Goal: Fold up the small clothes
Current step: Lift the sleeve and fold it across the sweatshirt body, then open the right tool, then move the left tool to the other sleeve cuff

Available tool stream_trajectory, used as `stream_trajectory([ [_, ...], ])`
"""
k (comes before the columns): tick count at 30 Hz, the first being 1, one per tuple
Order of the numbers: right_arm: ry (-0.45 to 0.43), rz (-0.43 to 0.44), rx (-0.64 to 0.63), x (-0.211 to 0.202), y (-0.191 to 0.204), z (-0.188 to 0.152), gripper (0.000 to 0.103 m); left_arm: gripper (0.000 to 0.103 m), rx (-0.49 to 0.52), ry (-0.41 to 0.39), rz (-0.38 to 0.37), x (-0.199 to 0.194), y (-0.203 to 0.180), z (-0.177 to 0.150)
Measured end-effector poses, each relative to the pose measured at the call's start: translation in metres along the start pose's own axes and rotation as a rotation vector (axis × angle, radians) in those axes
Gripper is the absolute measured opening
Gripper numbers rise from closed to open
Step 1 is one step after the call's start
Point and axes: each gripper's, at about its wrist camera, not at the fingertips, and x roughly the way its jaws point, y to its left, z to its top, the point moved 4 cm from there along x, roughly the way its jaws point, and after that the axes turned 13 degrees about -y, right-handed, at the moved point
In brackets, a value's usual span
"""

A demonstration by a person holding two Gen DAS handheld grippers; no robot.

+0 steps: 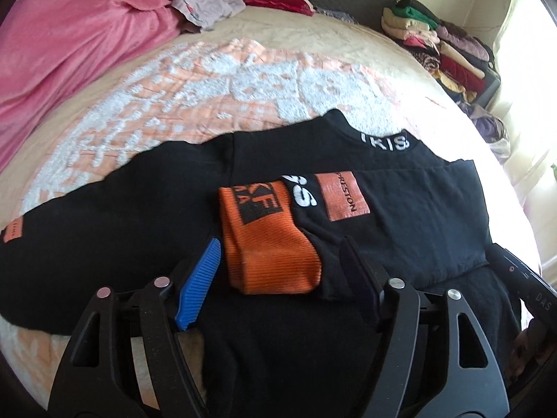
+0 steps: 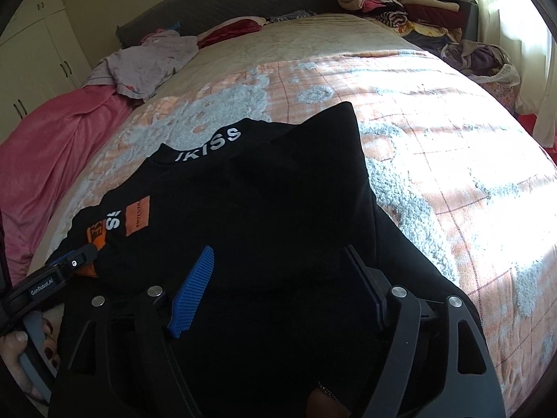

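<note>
Black sweatshirt (image 1: 400,209) on bed (image 1: 209,80), orange cuff (image 1: 268,240) folded across its chest, left gripper (image 1: 282,268) and right gripper (image 2: 278,275) both wide apart, gripping nothing

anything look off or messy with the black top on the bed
The black top is only part folded: its orange cuff lies doubled across the chest print, half hiding the lettering. The other side is bunched up into a peak instead of lying flat.
</note>
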Motion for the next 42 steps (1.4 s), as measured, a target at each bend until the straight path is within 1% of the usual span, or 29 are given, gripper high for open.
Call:
stream_trajectory([
  [1, -0.006, 0.008, -0.002, -0.004, 0.003, 0.001, 0.082, 0.068, -0.008, -0.004, 0.001, -0.004, 0.002, 0.0],
  [3, -0.019, 0.03, -0.008, -0.011, 0.011, 0.002, 0.087, 0.07, -0.026, -0.001, 0.003, -0.011, 0.009, 0.0],
  [5, -0.033, 0.046, -0.017, -0.016, 0.019, 0.004, 0.092, 0.075, -0.042, -0.007, 0.009, -0.018, 0.015, 0.001],
  [6, -0.038, 0.053, -0.024, -0.019, 0.024, 0.004, 0.095, 0.079, -0.046, -0.009, 0.011, -0.021, 0.017, 0.001],
  [13, -0.081, 0.081, -0.078, -0.035, 0.054, 0.006, 0.097, 0.092, -0.083, -0.048, 0.039, -0.045, 0.042, 0.006],
  [15, -0.094, 0.095, -0.089, -0.039, 0.061, 0.006, 0.098, 0.093, -0.098, -0.06, 0.052, -0.054, 0.052, 0.007],
  [20, -0.117, 0.117, -0.119, -0.045, 0.083, 0.008, 0.098, 0.093, -0.13, -0.089, 0.105, -0.07, 0.08, 0.007],
  [25, -0.135, 0.143, -0.16, -0.048, 0.11, 0.008, 0.098, 0.093, -0.185, -0.112, 0.151, -0.083, 0.111, 0.007],
  [28, -0.137, 0.166, -0.181, -0.047, 0.126, 0.006, 0.098, 0.093, -0.222, -0.126, 0.193, -0.09, 0.132, 0.007],
  [32, -0.135, 0.189, -0.217, -0.047, 0.148, 0.005, 0.098, 0.093, -0.295, -0.154, 0.268, -0.102, 0.167, 0.005],
  [37, -0.136, 0.229, -0.252, -0.047, 0.173, 0.004, 0.098, 0.093, -0.368, -0.163, 0.338, -0.112, 0.203, 0.001],
  [39, -0.136, 0.243, -0.265, -0.047, 0.183, 0.004, 0.098, 0.093, -0.39, -0.173, 0.353, -0.116, 0.213, 0.0],
  [41, -0.133, 0.262, -0.278, -0.047, 0.193, 0.004, 0.098, 0.093, -0.4, -0.192, 0.388, -0.122, 0.222, -0.001],
  [42, -0.128, 0.271, -0.285, -0.046, 0.198, 0.003, 0.098, 0.093, -0.409, -0.197, 0.394, -0.124, 0.225, -0.001],
])
